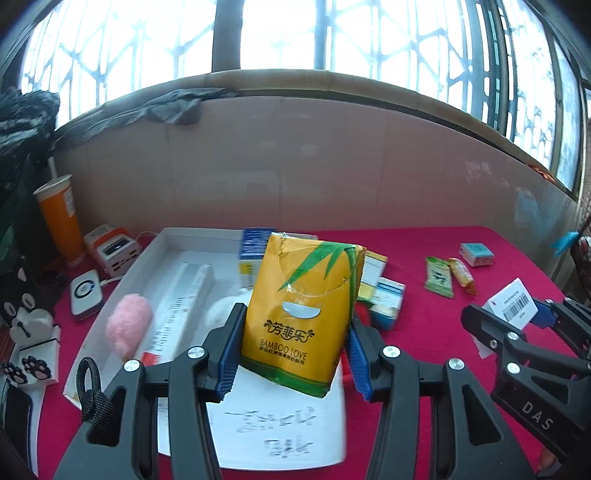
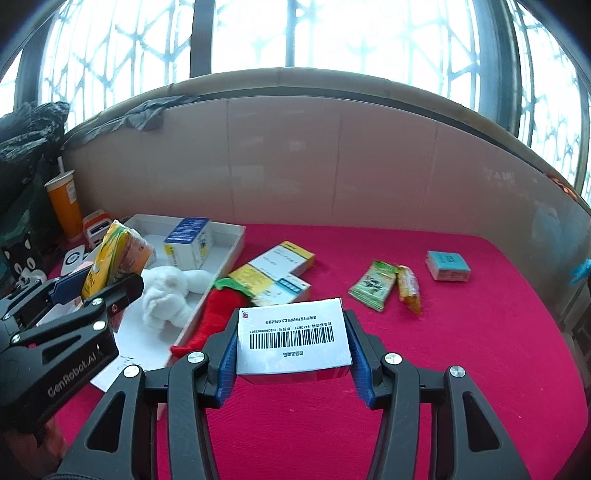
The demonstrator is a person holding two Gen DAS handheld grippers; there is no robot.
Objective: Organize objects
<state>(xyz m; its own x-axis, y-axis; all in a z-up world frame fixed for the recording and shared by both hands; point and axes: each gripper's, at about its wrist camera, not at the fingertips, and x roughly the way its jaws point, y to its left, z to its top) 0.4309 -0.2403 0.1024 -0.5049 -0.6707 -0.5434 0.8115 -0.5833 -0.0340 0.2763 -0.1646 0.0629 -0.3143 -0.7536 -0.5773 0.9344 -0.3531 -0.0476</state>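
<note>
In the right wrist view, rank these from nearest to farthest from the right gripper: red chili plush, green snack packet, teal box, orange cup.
From the right gripper, which holds the barcode box:
1. Red chili plush, just left of the fingers.
2. Green snack packet, ahead and to the right.
3. Teal box, farther right, toward the back.
4. Orange cup, far left by the wall.

A home setting: a red-covered desk [image 2: 443,350] is standing beneath barred windows [image 2: 332,33], carrying a drink cup [image 1: 61,221], plush toys and medicine boxes.
</note>
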